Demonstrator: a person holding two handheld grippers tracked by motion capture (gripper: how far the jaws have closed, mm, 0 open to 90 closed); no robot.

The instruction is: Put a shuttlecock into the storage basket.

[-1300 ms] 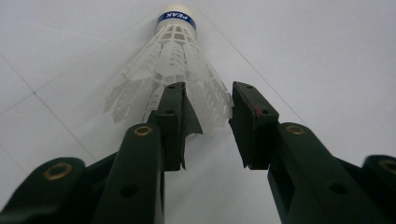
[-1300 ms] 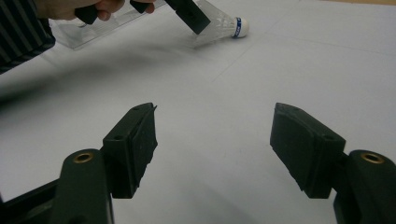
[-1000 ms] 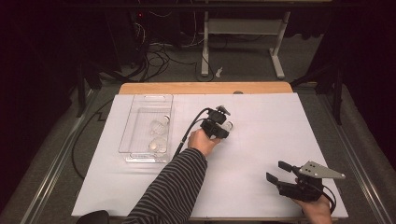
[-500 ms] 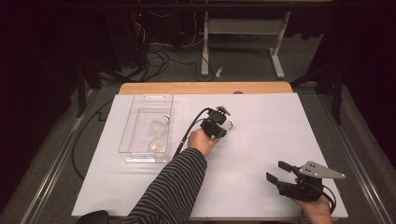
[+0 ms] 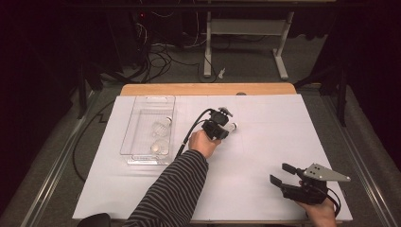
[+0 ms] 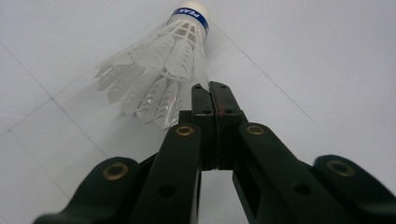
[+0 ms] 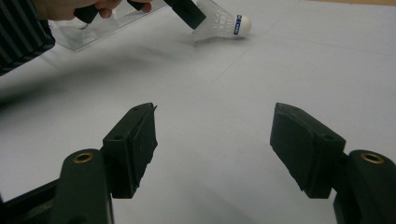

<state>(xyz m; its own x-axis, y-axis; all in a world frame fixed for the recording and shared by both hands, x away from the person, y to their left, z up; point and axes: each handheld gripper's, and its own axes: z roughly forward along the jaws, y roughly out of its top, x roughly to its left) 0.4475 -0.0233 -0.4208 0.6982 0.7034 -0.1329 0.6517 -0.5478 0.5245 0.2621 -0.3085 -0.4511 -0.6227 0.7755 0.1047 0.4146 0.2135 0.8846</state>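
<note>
The shuttlecock lies on its side on the white sheet near the middle of the table, just right of the clear tray. Its skirt is a translucent white lattice of plastic feather shapes, flaring from a rounded white cork wrapped in a blue band with white lettering. In the left gripper view the cork points away and the skirt's open rim faces the jaws.

The left gripper has its two black jaws pressed flat together, pads meeting in a thin seam, at the rim of the skirt. The tips lie against the skirt's edge, and the right gripper view shows a black jaw on that rim; whether a feather is pinched between the pads I cannot tell. The jaws have just been closing. The left hand wraps the gripper's body from behind, with the forearm in a striped sleeve reaching up diagonally from the bottom edge and a black cable looping back beside it.

The tray is a clear, rigid plastic rectangle with rounded corners; two more pale shuttlecocks lie inside it.

The right gripper rests well apart, at the sheet's near right corner, held low in the right hand with a grey three-cornered plate on top. Its matte black jaws stand wide apart with nothing between them but bare sheet, pointing towards the shuttlecock.

The sheet is smooth and creased in faint lines, over a wooden tabletop.
</note>
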